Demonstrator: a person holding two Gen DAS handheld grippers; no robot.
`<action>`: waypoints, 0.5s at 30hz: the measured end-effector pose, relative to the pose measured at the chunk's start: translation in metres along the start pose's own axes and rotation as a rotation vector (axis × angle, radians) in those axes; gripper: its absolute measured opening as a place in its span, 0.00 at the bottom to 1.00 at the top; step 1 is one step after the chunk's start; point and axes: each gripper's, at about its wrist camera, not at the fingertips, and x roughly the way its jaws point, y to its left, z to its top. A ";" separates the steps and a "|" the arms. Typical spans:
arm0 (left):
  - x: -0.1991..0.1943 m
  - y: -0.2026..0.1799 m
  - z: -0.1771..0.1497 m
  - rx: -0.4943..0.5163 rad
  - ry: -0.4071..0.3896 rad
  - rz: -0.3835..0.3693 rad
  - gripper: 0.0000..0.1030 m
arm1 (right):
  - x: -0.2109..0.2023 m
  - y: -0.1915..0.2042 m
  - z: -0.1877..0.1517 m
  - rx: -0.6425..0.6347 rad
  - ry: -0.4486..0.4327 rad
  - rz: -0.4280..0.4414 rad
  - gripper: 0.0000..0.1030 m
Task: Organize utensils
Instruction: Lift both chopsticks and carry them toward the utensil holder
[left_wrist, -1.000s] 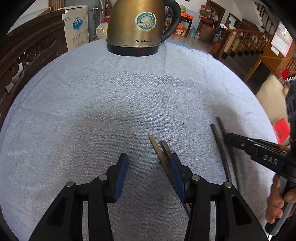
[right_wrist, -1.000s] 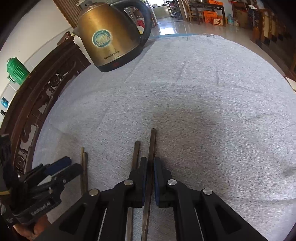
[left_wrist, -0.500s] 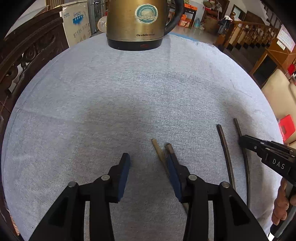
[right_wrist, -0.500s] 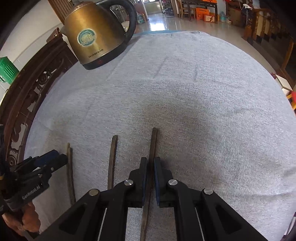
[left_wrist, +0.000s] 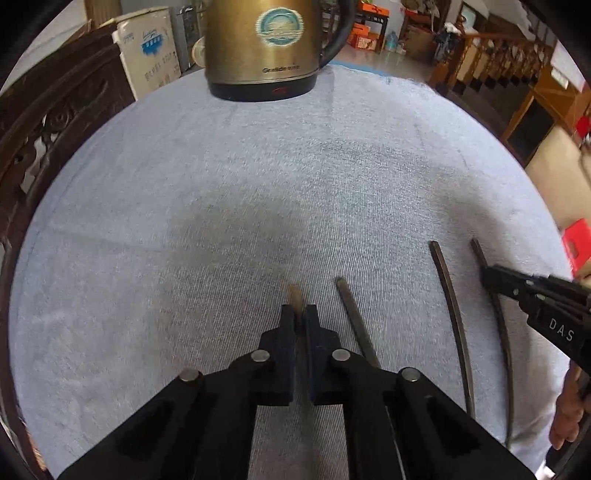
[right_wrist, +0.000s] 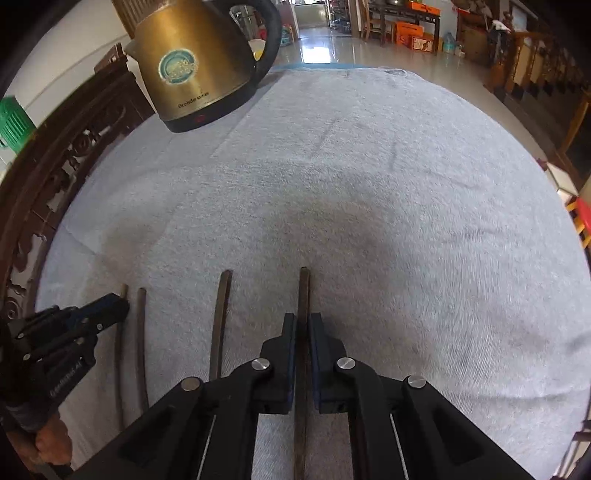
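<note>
Several dark chopsticks lie on a grey-blue cloth (left_wrist: 258, 206). My left gripper (left_wrist: 299, 314) points steeply down; its jaws are closing, and the pads press on a light brown chopstick (left_wrist: 294, 295) whose tip sticks out ahead. A second chopstick (left_wrist: 356, 325) lies just to its right. Further right are two curved dark chopsticks (left_wrist: 452, 317). My right gripper (right_wrist: 303, 321) is shut on the outermost dark chopstick (right_wrist: 303, 291); a loose chopstick (right_wrist: 221, 317) lies to its left. The left gripper (right_wrist: 123, 302) shows at the far left of that view.
A brass electric kettle (left_wrist: 266, 48) with a black base stands at the cloth's far edge. Carved dark wooden furniture (right_wrist: 55, 177) runs along the left side. A person's hand (left_wrist: 565, 417) holds the right gripper's handle. Beyond the table is a tiled floor.
The left gripper's jaws, open half a second ago beside the two near chopsticks, have shut on the left one, which now lies apart from its neighbour. The right gripper stays shut on its chopstick.
</note>
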 end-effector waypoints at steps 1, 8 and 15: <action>-0.005 0.002 -0.004 -0.008 -0.010 -0.003 0.04 | -0.004 -0.004 -0.005 0.012 -0.008 0.023 0.07; -0.065 0.026 -0.036 -0.077 -0.152 -0.031 0.05 | -0.056 -0.031 -0.048 0.086 -0.162 0.102 0.07; -0.139 0.038 -0.077 -0.125 -0.340 -0.004 0.05 | -0.126 -0.043 -0.098 0.142 -0.361 0.147 0.07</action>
